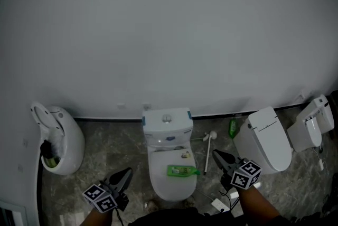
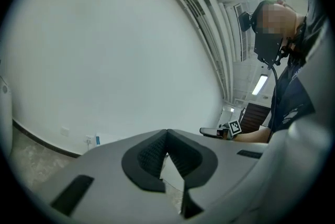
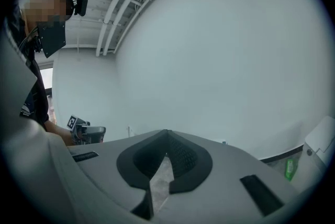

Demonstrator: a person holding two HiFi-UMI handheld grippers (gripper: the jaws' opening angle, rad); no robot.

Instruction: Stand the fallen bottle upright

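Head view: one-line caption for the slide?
Green bottle lies flat on the toilet lid; left tool and right tool, shut and empty, flank it.

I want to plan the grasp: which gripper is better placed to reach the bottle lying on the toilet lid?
Probably right. The right gripper is nearer the bottle than the left gripper. Both have shut jaws, so either must open first.

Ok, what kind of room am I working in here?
Likely a restroom or toilet mock-up: a white ceramic toilet with a cistern, a second white lidded toilet at its right, and a white floor-standing urinal at the left.
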